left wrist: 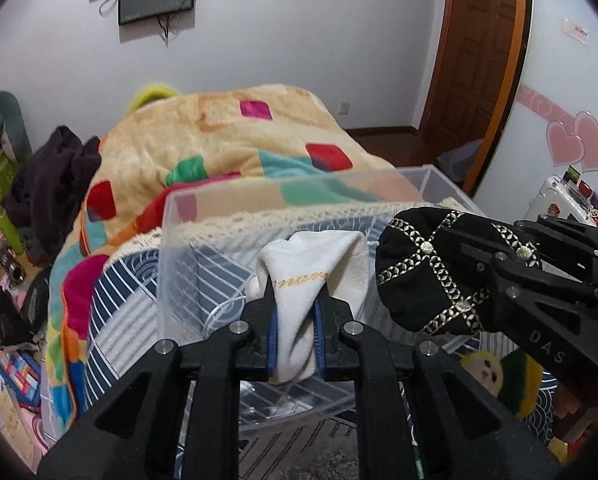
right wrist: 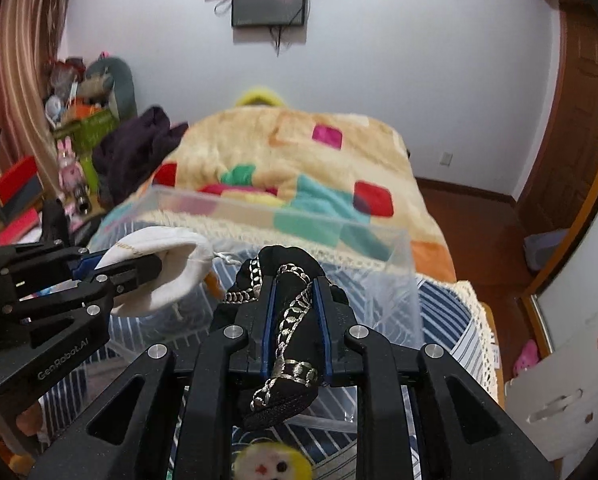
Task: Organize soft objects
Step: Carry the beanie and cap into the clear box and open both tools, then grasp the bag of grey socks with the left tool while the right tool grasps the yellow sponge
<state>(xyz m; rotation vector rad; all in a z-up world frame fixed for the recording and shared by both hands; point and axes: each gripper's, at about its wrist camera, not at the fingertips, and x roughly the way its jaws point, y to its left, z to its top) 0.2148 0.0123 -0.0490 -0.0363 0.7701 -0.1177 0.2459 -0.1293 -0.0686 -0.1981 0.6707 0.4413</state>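
My left gripper point(left wrist: 295, 280) is shut on a white soft cloth item with gold lettering point(left wrist: 311, 276), held over the clear plastic bin point(left wrist: 203, 208) on the bed. It also shows at the left of the right wrist view point(right wrist: 167, 268). My right gripper point(right wrist: 295, 276) is shut on a black soft item with silver chain trim point(right wrist: 291, 320), also above the bin. In the left wrist view that black item point(left wrist: 431, 272) hangs at the right, close beside the white one.
The bin stands on a blue-and-white striped cover point(left wrist: 115, 320). A colourful patchwork blanket point(left wrist: 227, 136) is heaped behind it, with dark clothing point(left wrist: 51, 180) at its left. A yellow-haired plush toy point(right wrist: 271, 464) lies below my right gripper. Clutter fills the floor on the left.
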